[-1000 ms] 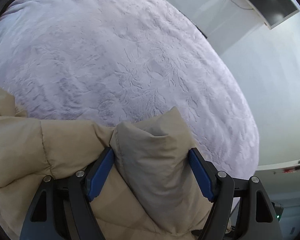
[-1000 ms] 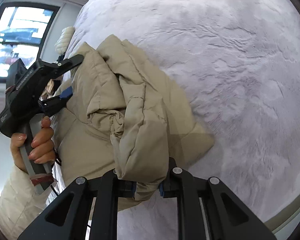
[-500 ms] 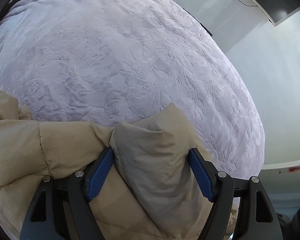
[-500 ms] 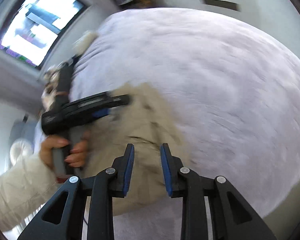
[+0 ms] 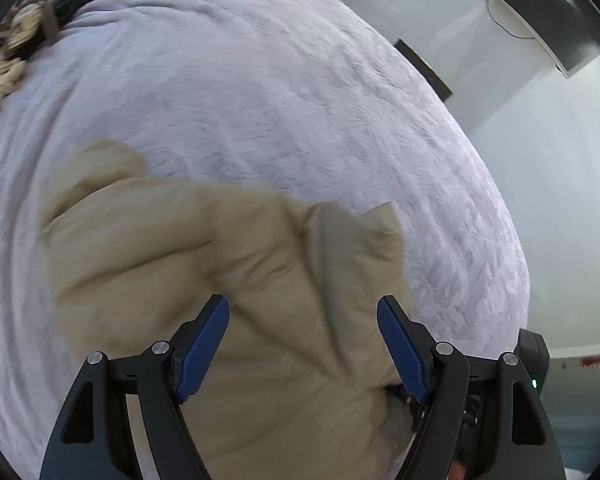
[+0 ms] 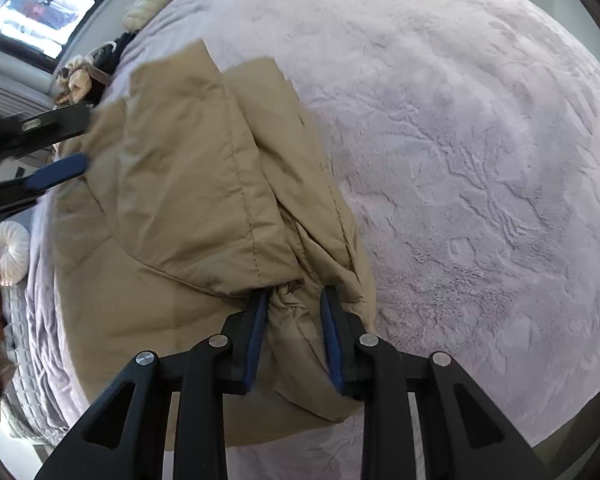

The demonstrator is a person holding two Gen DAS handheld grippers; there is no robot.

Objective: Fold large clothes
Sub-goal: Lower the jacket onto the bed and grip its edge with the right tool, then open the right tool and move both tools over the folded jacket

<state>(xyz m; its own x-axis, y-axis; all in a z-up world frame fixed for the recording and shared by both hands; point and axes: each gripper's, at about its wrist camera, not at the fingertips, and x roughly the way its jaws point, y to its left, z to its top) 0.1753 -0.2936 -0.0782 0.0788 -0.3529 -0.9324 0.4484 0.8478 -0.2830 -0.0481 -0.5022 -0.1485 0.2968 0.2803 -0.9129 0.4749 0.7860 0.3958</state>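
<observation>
Lavender bed [image 6: 480, 160]: right claw [image 6: 294, 312] clamped on beige jacket [image 6: 188, 184], left claw [image 5: 302, 320] apart; regrip hem, fold flat.

Matt beige quilted puffer jacket [image 6: 204, 208], smooth woven shell, stitched seams showing, soft creases across the centre of the frame. Under it, the lavender plush bedspread [image 6: 480, 168], fuzzy nap with an embossed, veined pattern. Right tool [image 6: 294, 336] at lower centre: matt black plastic arms, silvery metal rivets, blue rubbery-looking pads. Left tool [image 5: 302, 344]: same matt black plastic, blue ribbed pads. Upper left, cream knitted cloth [image 5: 4, 48], chunky and rough.
</observation>
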